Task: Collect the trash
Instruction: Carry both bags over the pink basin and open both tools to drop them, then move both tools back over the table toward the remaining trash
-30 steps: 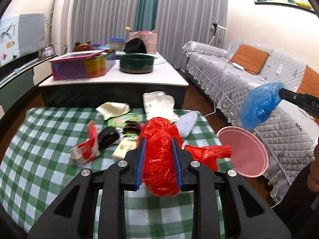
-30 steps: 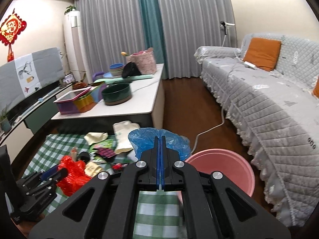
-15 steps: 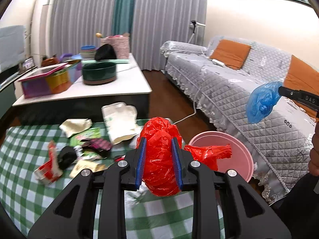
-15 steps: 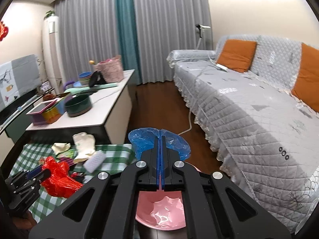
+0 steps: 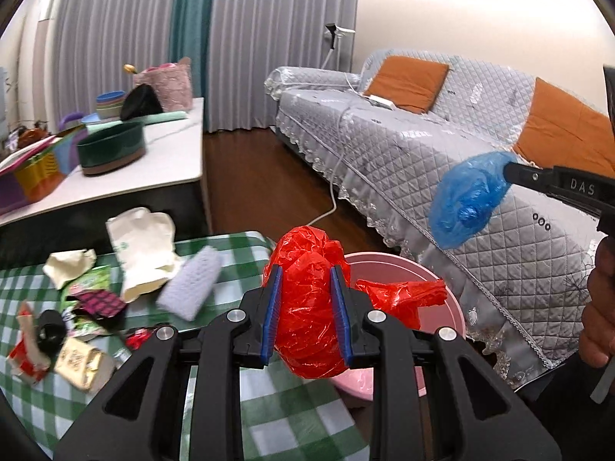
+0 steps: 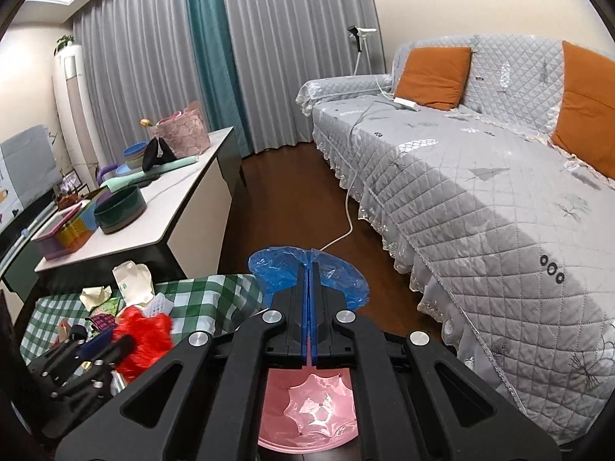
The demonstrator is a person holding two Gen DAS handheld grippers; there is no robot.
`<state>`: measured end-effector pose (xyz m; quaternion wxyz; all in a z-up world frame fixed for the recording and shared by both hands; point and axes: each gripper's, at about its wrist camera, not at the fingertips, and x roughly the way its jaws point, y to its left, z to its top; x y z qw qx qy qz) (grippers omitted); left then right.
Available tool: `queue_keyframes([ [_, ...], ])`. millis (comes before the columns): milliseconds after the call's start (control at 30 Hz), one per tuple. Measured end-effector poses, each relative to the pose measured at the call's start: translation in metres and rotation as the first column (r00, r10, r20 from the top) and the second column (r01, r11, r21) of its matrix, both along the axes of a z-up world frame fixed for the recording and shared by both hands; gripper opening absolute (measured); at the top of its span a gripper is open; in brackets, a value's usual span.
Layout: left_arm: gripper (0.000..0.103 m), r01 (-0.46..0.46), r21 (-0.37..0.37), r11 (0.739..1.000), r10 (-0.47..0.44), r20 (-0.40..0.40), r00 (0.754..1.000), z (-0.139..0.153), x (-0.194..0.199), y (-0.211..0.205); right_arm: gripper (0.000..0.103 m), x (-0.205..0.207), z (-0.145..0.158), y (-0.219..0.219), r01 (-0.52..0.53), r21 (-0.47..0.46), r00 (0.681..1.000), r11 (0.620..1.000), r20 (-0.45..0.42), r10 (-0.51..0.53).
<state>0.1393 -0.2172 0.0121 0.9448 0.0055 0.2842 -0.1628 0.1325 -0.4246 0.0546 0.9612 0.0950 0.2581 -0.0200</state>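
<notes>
In the left wrist view, the left gripper point(image 5: 306, 313) is clamped on a crumpled red plastic bag point(image 5: 307, 307); the blue pads press both sides of the bag, and a loose tail of it trails to the right. The bag is held in the air in front of the near edge of the pink bin point(image 5: 399, 269), which stands on the floor between the green checked tablecloth point(image 5: 57, 395) and the grey quilted sofa point(image 5: 442, 161). More trash lies on the tablecloth to the left: a white paper bag point(image 5: 140, 246), a crumpled white paper point(image 5: 69, 267), a pale knitted piece point(image 5: 190, 288), a green wrapper point(image 5: 86, 282), a black cap-like object point(image 5: 50, 328) and a gold packet point(image 5: 82, 361). At right, the right gripper point(image 5: 511, 171) holds a blue plastic bag point(image 5: 467, 199) in the air in front of the sofa; the person's hand point(image 5: 599, 299) shows at the frame edge. In the right wrist view, the right gripper point(image 6: 309, 269) has its jaws fully clenched on the thin blue plastic bag point(image 6: 307, 274), which spreads out on both sides of the fingertips. The pink bin point(image 6: 307, 411) sits directly below the gripper, its inside visible between the finger arms. At lower left, the left gripper point(image 6: 111, 342) holds the red plastic bag point(image 6: 144, 340) over the edge of the tablecloth point(image 6: 203, 294), with the table trash behind it.
</notes>
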Motion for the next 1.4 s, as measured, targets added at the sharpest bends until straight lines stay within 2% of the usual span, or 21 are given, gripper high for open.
queue_keyframes([
  [300,0.025,0.032,0.017,0.999,-0.032,-0.012,0.999,-0.015,0.024,-0.021,0.001,0.018,-0.013,0.000,-0.008,0.018,0.999,1.000,-0.034,0.009],
  [700,0.026,0.064,0.021,0.998,-0.064,-0.019,0.998,-0.019,0.037,-0.037,0.001,0.027,-0.019,0.004,-0.013,0.025,0.998,1.000,-0.054,0.014],
  [767,0.032,0.077,0.019,0.997,-0.077,-0.030,0.997,-0.021,0.039,-0.038,0.007,0.028,-0.021,0.003,-0.002,0.021,0.998,1.000,-0.063,0.003],
  [800,0.041,0.082,0.021,0.996,-0.081,-0.036,0.996,-0.022,0.040,-0.039,0.011,0.028,-0.022,0.003,0.004,0.022,0.998,1.000,-0.066,-0.002],
  [833,0.045,0.081,0.022,0.996,-0.080,-0.038,0.996,-0.022,0.040,-0.039,0.021,0.028,-0.022,0.001,0.012,0.025,0.998,1.000,-0.065,-0.010],
  [867,0.046,0.075,0.025,0.997,-0.074,-0.035,0.997,-0.023,0.040,-0.038,0.027,0.028,-0.022,0.001,0.018,0.024,0.998,1.000,-0.063,-0.017],
  [933,0.046,0.068,0.023,0.997,-0.067,-0.036,0.997,-0.022,0.041,-0.036,0.031,0.028,-0.022,0.000,0.026,0.021,0.998,0.999,-0.064,-0.025],
  [1400,0.046,0.019,0.015,1.000,-0.018,-0.019,1.000,-0.003,0.016,0.000,0.033,0.024,-0.016,0.012,0.004,0.017,0.999,1.000,-0.043,-0.004],
])
